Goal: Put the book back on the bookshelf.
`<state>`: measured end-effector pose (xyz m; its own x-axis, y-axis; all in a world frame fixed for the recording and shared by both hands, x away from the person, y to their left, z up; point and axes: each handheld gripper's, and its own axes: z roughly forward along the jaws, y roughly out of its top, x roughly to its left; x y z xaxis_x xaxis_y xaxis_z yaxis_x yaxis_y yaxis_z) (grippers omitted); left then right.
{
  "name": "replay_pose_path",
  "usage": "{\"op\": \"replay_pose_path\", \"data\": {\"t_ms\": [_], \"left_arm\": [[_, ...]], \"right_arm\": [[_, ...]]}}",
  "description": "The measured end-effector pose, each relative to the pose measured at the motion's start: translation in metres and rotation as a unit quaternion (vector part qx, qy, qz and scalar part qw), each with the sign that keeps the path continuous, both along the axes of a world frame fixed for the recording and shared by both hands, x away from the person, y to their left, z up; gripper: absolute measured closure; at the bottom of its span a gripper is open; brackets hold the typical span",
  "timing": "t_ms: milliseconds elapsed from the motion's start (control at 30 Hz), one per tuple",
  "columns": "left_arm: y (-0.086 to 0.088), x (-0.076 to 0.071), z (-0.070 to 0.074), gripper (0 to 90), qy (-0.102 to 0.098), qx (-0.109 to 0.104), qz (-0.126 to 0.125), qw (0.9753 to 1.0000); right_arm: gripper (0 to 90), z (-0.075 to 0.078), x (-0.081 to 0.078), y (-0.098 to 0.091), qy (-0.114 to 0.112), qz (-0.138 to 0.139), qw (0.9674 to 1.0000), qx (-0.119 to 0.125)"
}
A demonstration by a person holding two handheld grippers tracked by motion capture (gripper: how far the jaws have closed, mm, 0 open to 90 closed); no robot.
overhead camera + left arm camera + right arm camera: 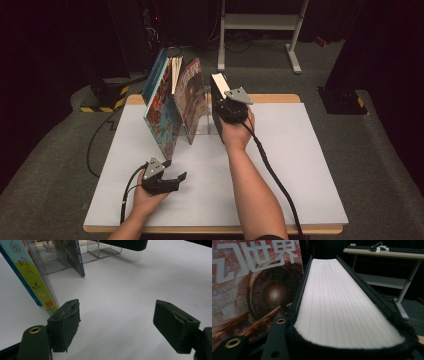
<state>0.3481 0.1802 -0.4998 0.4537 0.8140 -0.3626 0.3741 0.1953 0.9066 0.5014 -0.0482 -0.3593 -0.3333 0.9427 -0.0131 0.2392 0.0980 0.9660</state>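
We're in a dark room with grey carpet (380, 160) all round, a pale metal frame stand (260, 22) at the back and a yellow-and-black striped block (107, 97) off to the left. In the right gripper view there's a desk (384, 252) with keyboards on it further back.

The bench (300, 165) is a wooden top covered by a big pale grey sheet — mostly bare, matte, no clutter on the near half. Toward the far edge sits a clear acrylic book rack (97, 252), with a few picture books leaning in it: a blue-and-yellow one (160, 107) on the left and a reddish one (192, 97) with white Chinese lettering next to it.

The thick black-covered book (218, 97) stands upright on the bench just right of the reddish one, white page block facing up. Our right gripper (231, 107) has it — fingers closed across its thickness, covers pressed on both sides, as the right gripper view shows up close.

Our left gripper (175, 179) hovers low over the bare sheet near the blue-and-yellow book's bottom corner, fingers (65, 322) spread wide with nothing between them.
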Motion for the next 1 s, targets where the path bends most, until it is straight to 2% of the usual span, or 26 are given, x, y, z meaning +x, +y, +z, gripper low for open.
{"op": "replay_pose_path", "data": {"t_ms": [67, 167, 367, 1000], "left_arm": [[0.0, 0.0, 0.0, 21.7, 0.0, 0.001, 0.0, 1.0], [0.0, 0.0, 0.0, 21.8, 0.001, -0.001, 0.001, 1.0], [0.0, 0.0, 0.0, 21.8, 0.002, -0.001, 0.001, 1.0], [0.0, 0.0, 0.0, 22.1, 0.003, -0.006, 0.001, 1.0]], "right_arm": [[53.3, -0.001, 0.004, 0.002, -0.003, -0.005, 1.0, -0.007], [53.4, -0.001, 0.01, 0.003, -0.001, -0.007, 1.0, 0.001], [53.3, -0.002, 0.019, 0.008, 0.002, -0.015, 0.9999, -0.004], [53.3, -0.008, 0.036, 0.015, 0.011, -0.023, 0.9996, -0.008]]}}
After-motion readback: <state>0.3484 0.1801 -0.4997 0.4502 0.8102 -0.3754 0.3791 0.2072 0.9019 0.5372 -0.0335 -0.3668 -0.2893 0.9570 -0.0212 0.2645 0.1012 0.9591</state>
